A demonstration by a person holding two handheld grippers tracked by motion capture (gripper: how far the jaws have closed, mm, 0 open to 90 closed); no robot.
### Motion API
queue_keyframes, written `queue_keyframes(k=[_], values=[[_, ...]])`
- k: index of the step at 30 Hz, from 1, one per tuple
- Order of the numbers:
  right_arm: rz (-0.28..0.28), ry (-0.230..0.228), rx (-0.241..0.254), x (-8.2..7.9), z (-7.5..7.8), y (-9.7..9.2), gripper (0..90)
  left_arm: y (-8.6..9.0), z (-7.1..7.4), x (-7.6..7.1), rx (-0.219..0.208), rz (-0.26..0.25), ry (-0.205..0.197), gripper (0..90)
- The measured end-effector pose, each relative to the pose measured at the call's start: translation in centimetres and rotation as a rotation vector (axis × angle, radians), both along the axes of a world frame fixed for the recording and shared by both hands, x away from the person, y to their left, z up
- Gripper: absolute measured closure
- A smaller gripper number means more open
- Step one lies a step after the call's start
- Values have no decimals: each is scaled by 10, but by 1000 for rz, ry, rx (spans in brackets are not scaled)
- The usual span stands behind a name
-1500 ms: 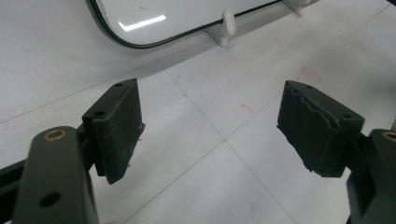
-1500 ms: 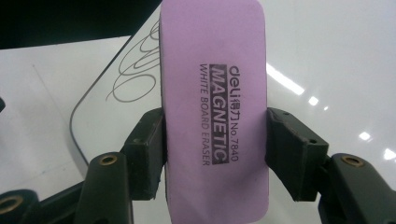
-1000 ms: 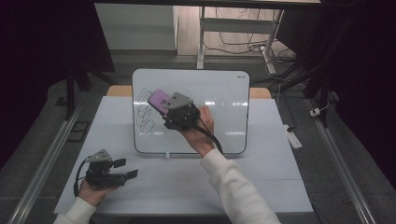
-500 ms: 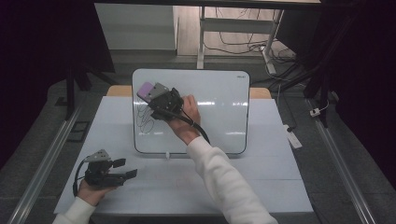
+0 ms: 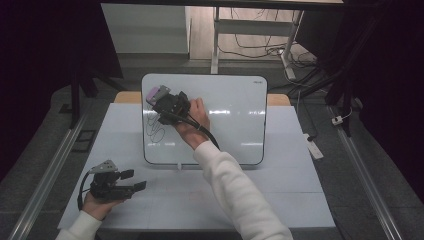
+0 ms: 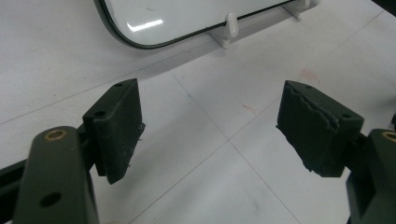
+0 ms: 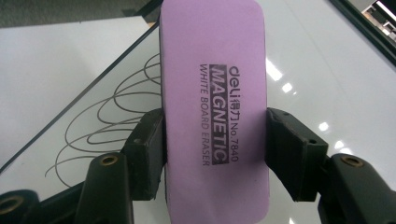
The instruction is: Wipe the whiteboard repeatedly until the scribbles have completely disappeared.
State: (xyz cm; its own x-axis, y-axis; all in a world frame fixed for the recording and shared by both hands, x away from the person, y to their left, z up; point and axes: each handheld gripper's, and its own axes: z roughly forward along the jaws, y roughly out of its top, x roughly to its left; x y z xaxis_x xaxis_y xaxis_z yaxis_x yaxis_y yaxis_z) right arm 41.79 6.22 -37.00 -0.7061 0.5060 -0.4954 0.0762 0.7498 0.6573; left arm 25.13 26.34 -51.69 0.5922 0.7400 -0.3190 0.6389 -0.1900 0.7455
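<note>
High view showed a white table [image 5: 280, 200] carrying a propped whiteboard [image 5: 235, 125], where the right hand-held gripper [image 5: 161, 100], clamped on a purple magnetic eraser [image 7: 212, 107], had slid left since a second before, reaching the black scribble [image 5: 154, 131]. Tilting the eraser could leave streaks. The left hand-held gripper [image 6: 210, 135] rested wide open and empty.

Right tongs [image 5: 156, 98] hold a purple eraser [image 5: 156, 93] against the whiteboard [image 5: 235, 120].
</note>
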Motion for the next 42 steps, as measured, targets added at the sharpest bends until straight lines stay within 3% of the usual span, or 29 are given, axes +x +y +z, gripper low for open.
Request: queue_keyframes(k=[4,7,11,13,16,18,22,25,29,31,38,42], values=[[21,30,-52,-6,-7,10,402,0,0,0,2,-1,-1,235],[70,72,-93,-18,-22,21,402,0,0,0,2,-1,-1,235],[92,96,-122,-25,-30,26,402,-1,0,-1,0,-2,1,235],[87,106,-108,-23,-28,25,402,-1,0,-1,3,-1,-1,236],[36,115,-64,-15,-17,20,403,0,0,0,2,-3,-3,236],[-16,113,-6,-4,-3,13,402,0,0,0,1,-3,-3,236],[-42,104,30,7,8,7,402,1,0,0,-1,-2,-3,237],[-53,102,27,11,15,7,402,2,0,0,-3,-3,-3,237],[-55,78,18,10,13,13,403,2,0,0,-2,-3,-4,238],[-37,111,10,8,9,15,404,2,0,0,-1,-3,-4,238],[53,152,-71,-16,-22,32,404,1,0,-1,1,0,-4,238],[30,167,-3,-9,-15,22,404,1,0,-1,2,-1,-4,238]])
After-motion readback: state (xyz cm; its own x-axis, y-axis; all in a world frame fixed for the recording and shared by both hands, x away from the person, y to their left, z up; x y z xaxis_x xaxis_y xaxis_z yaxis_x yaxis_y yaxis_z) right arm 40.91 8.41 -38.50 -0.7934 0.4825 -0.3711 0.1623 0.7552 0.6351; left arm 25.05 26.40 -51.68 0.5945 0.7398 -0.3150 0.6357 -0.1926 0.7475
